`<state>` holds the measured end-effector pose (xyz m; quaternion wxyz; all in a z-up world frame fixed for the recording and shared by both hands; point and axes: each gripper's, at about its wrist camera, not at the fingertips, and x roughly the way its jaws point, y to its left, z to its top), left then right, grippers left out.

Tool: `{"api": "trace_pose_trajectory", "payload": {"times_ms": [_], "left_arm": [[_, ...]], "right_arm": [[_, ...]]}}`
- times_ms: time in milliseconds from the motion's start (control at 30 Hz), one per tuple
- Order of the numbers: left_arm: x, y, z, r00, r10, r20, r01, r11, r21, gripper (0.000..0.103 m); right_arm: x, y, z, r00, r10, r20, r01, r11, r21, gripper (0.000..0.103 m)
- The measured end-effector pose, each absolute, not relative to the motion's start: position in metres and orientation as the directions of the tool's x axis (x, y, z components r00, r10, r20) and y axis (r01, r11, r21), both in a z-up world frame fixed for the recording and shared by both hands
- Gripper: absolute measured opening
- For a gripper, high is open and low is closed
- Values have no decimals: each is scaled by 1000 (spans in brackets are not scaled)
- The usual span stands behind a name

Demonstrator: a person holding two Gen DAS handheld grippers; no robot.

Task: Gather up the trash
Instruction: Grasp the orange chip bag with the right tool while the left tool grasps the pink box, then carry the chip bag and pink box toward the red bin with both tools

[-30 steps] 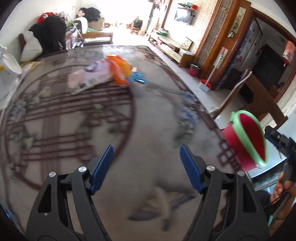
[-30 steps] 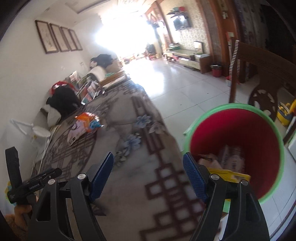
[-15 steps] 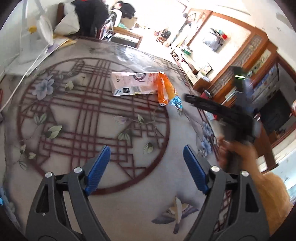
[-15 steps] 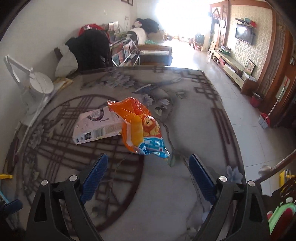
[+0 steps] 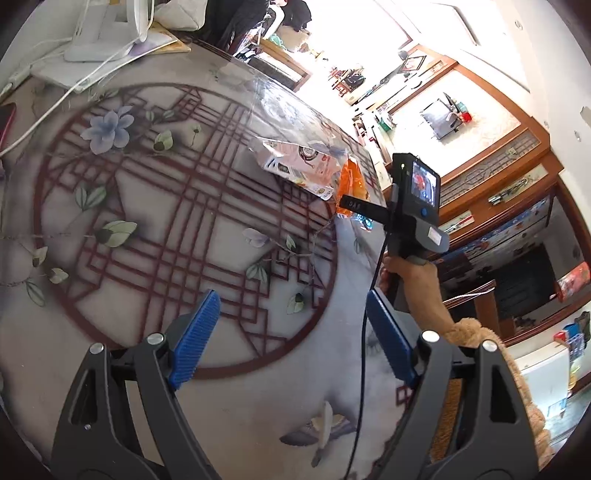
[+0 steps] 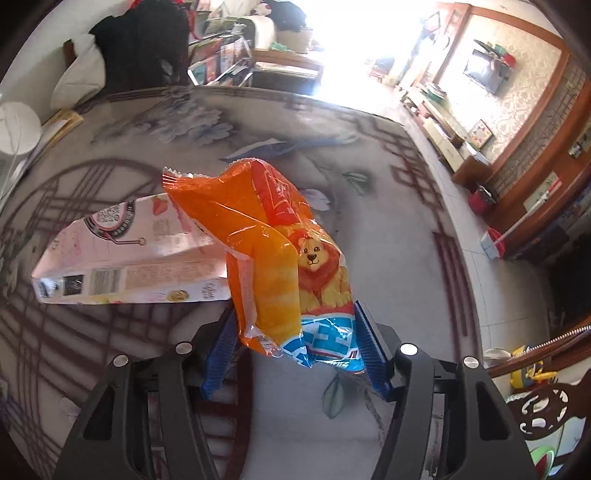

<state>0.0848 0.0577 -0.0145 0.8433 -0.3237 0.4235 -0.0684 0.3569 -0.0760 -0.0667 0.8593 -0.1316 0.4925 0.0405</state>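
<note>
An orange snack bag with a lion picture lies on the patterned table, overlapping a pink flat carton. My right gripper has its blue pads on either side of the bag's lower blue end, jaws partly closed around it; a firm grip cannot be confirmed. In the left wrist view the bag and the carton lie far across the table, with the right gripper's body over them. My left gripper is open and empty above the table.
A white desk lamp and cables sit at the table's far left. A red bin with a green rim shows at the lower right, beside a wooden chair. The table edge runs along the right.
My right gripper has moved from the bin to the orange bag and narrowed its jaws around the bag's end. My left gripper has swung left, over the table's circle pattern.
</note>
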Motion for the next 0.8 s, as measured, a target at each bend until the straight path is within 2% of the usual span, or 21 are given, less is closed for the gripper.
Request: {"api": "trace_pose_trajectory", "payload": {"times_ms": [100, 233, 300, 400, 467, 667, 767, 800], "left_arm": [[86, 57, -18, 628, -379, -680, -164, 789, -592, 79], [89, 58, -21, 622, -343, -704, -187, 808, -559, 79], [90, 60, -24, 620, -326, -714, -203, 812, -547, 79], [91, 62, -29, 617, -303, -726, -230, 813, -534, 79], [92, 62, -32, 618, -285, -733, -244, 817, -523, 79], [103, 56, -31, 646, -190, -740, -296, 830, -472, 80], [126, 54, -26, 663, -156, -733, -321, 825, -466, 86], [139, 57, -25, 663, -129, -737, -360, 808, -466, 86]], "right_arm": [[338, -66, -68, 480, 48, -876, -324, 937, -126, 59], [290, -48, -62, 437, 139, -889, -514, 850, -119, 59], [260, -61, -57, 395, 222, -891, -527, 849, -22, 59], [218, -100, -49, 353, 348, -869, -459, 873, 163, 60], [184, -133, -46, 376, 384, -843, -381, 894, 237, 60], [98, -208, -52, 517, 338, -786, -183, 941, 284, 60], [103, -229, -49, 516, 445, -732, -120, 883, 453, 61], [105, -229, -47, 524, 452, -722, -123, 879, 461, 61]]}}
